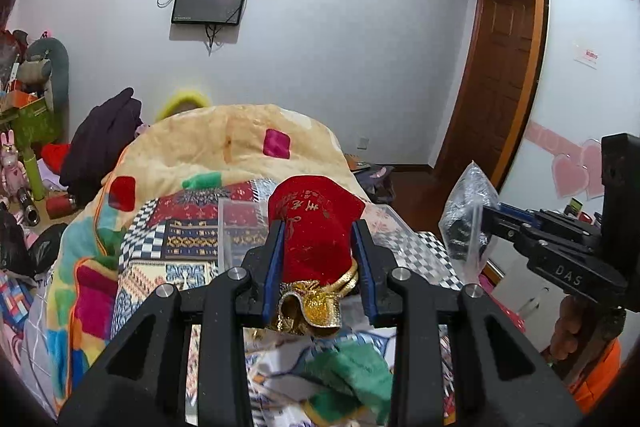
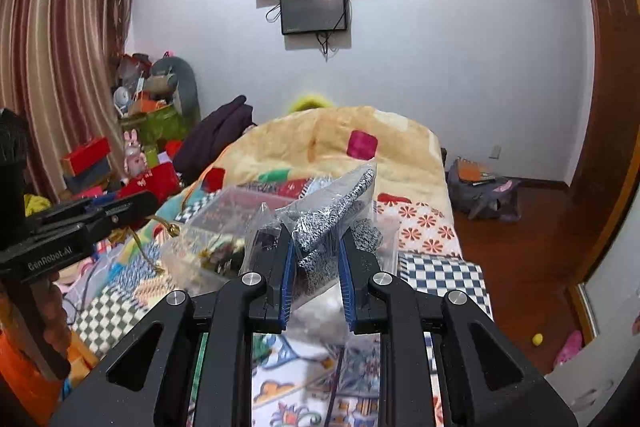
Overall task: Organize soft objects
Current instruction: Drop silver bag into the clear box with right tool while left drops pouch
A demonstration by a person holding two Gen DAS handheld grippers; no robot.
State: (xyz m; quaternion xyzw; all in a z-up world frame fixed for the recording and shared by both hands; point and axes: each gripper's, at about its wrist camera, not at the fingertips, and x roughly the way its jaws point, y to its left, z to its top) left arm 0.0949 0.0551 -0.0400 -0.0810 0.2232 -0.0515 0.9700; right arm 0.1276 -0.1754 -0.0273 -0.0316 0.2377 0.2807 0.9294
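My left gripper point(image 1: 319, 227) is shut on a red velvet pouch point(image 1: 316, 227) with gold lettering and a gold drawstring cord point(image 1: 312, 303), held above the bed. My right gripper point(image 2: 314, 239) is shut on a clear plastic bag holding a black-and-white speckled fabric point(image 2: 332, 219); the same bag shows at the right of the left wrist view point(image 1: 468, 215). A clear plastic storage box point(image 2: 216, 227) sits on the bed just beyond both grippers, with small items inside; it also shows behind the pouch point(image 1: 240, 227).
The bed carries a patchwork quilt point(image 1: 180, 227) and a rolled beige blanket point(image 2: 340, 143). A green cloth point(image 1: 352, 371) lies below the left gripper. Clutter of boxes and toys point(image 2: 140, 131) stands at the left by the curtain. A wooden door point(image 1: 496, 83) is right.
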